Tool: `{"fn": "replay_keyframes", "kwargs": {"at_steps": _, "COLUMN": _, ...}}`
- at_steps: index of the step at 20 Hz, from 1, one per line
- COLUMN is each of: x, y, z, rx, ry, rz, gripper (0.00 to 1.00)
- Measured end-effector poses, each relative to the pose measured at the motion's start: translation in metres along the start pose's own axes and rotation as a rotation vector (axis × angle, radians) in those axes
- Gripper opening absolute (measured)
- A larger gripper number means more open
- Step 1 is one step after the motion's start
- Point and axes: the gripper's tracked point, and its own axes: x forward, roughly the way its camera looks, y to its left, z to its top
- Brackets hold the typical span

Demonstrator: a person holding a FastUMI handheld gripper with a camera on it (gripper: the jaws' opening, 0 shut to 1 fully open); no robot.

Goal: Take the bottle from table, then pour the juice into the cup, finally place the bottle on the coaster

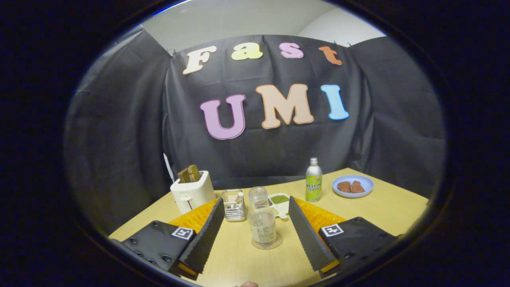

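Observation:
A clear plastic bottle (pixel 261 217) with a little pale liquid stands upright on a round brown coaster (pixel 267 242) on the wooden table (pixel 239 259). It sits between my two black ribbed fingers, with a gap on each side. My gripper (pixel 255 200) is open and touches nothing. A clear ribbed glass cup (pixel 234 205) stands just left of the bottle, by the left fingertip. A small white cup (pixel 279 202) with green contents stands just behind the bottle on the right.
A green soda bottle (pixel 313 179) stands beyond the right finger. A blue plate (pixel 354 186) with brown pieces lies to its right. A white toaster (pixel 193 192) holding toast stands at the back left. Black cloth walls the table's far side.

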Motion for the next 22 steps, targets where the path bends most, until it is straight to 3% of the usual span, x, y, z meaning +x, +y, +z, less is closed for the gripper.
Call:
{"fn": "replay_keyframes", "kwargs": {"at_steps": 3, "x": -0.023, "y": 0.013, "z": 0.019, "rx": -0.015, "ry": -0.040, "rz": 0.046, "gripper": 1.00}}
{"fn": "replay_keyframes", "kwargs": {"at_steps": 9, "x": -0.058, "y": 0.018, "z": 0.049, "rx": 0.030, "ry": -0.108, "rz": 0.052, "gripper": 1.00}}
{"fn": "replay_keyframes", "kwargs": {"at_steps": 16, "x": -0.070, "y": 0.011, "z": 0.062, "rx": 0.026, "ry": -0.138, "rz": 0.015, "gripper": 1.00}}
{"fn": "replay_keyframes", "kwargs": {"at_steps": 22, "x": -0.069, "y": 0.026, "z": 0.058, "rx": 0.026, "ry": -0.131, "rz": 0.032, "gripper": 0.99}}
